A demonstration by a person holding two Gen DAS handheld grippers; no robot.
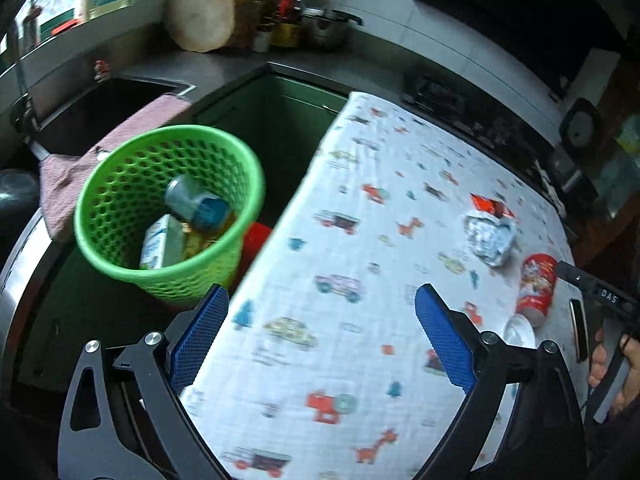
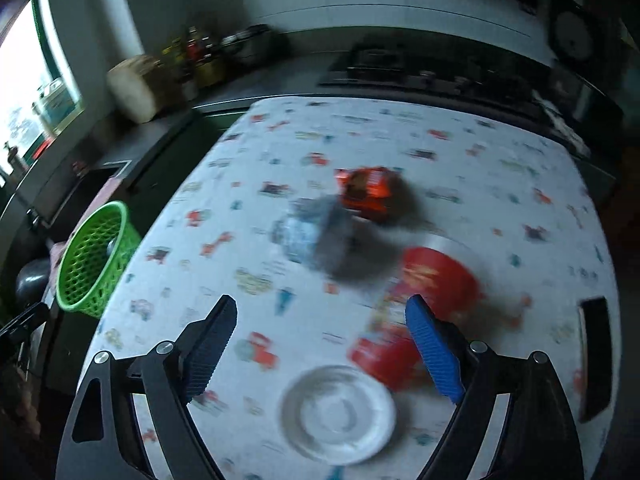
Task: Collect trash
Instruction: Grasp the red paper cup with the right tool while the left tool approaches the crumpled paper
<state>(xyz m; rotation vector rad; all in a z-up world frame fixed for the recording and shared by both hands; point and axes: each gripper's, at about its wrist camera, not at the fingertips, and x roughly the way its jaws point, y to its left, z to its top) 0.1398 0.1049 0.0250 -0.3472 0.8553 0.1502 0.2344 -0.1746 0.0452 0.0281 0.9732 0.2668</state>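
Note:
A green mesh basket (image 1: 168, 208) stands left of the table and holds a blue-grey can (image 1: 196, 202) and a small carton (image 1: 160, 246). My left gripper (image 1: 320, 312) hangs open over the table's left edge with nothing between its blue pads. On the patterned tablecloth (image 1: 360, 240) lie a crumpled silver wrapper (image 1: 490, 238), an orange snack packet (image 1: 490, 204), a red cup (image 1: 536, 286) on its side and a white lid (image 1: 520, 332). My right gripper (image 2: 320, 312) is open above the cloth; the red cup (image 2: 424, 304) lies by its right finger and the white lid (image 2: 338, 414) below it.
A sink (image 1: 104, 108) with a pink cloth (image 1: 80, 164) over its edge lies behind the basket. Bottles (image 1: 284, 12), a pot (image 1: 328, 28) and a round chopping block (image 1: 204, 12) stand on the back counter. A stove (image 2: 420, 72) runs along the table's far side.

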